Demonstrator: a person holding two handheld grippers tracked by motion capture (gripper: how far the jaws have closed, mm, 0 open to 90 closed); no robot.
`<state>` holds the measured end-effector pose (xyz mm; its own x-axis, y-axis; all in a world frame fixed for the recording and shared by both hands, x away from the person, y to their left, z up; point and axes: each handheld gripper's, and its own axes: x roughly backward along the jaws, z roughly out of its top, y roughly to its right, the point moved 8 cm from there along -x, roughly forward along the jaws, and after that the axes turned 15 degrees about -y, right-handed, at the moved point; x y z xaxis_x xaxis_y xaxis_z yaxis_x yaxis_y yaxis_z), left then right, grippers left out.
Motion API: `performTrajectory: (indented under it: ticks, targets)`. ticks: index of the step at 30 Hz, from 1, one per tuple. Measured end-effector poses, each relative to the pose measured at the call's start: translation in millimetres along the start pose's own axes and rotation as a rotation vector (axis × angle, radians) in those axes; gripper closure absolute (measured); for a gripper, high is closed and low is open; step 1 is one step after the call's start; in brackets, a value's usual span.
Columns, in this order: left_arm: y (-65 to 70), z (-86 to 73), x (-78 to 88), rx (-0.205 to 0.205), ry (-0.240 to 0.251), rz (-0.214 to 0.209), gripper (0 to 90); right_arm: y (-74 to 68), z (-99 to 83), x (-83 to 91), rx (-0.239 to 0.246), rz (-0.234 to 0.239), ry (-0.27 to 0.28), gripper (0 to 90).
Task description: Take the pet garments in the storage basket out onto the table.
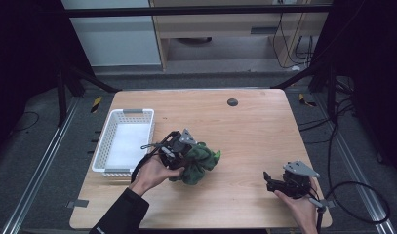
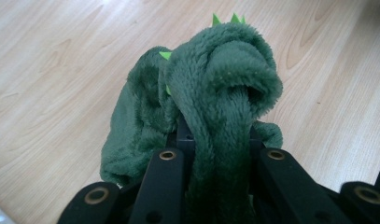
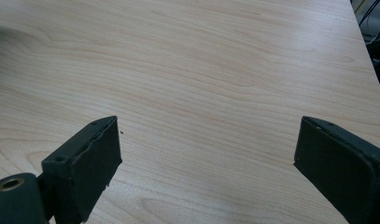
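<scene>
A dark green plush toy (image 1: 200, 163) with bright green spikes lies bunched near the middle of the wooden table (image 1: 245, 131). My left gripper (image 1: 182, 155) is shut on it. In the left gripper view the green plush (image 2: 215, 93) is squeezed between the black jaws and bulges out above them. My right gripper (image 1: 270, 181) rests near the table's front right corner. In the right gripper view its fingers (image 3: 85, 165) stand wide apart, open over bare wood with nothing between them (image 3: 206, 158).
A white slotted basket (image 1: 123, 141) stands at the table's left side, just left of my left hand. A small dark round disc (image 1: 232, 102) sits near the far edge. Black cables (image 1: 352, 195) trail off the table's right side.
</scene>
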<state>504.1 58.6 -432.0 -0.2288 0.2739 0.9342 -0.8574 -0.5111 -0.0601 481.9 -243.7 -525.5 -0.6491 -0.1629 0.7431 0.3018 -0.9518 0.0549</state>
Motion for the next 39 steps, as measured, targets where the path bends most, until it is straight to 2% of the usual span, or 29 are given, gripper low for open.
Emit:
performTrajectory:
  ticks: [6,17,30,39]
  targets:
    - [3.7,0.4,-9.6,-0.001,-0.002,-0.019,77.3,0.1,0.1,0.2,0.001,0.000,0.001,7.1]
    - [14.6,-0.4,-31.7,-0.033,-0.045,-0.044,77.2,-0.1,-0.1,-0.2,0.003,0.001,-0.001,7.1]
    - [21.2,-1.4,-49.3,-0.047,-0.080,-0.063,76.5,-0.4,-0.3,-0.5,0.005,0.003,-0.003,7.1]
    - [19.5,-3.2,-54.9,-0.035,-0.088,-0.063,69.5,-0.6,-0.6,-0.7,0.005,0.003,-0.005,7.0]
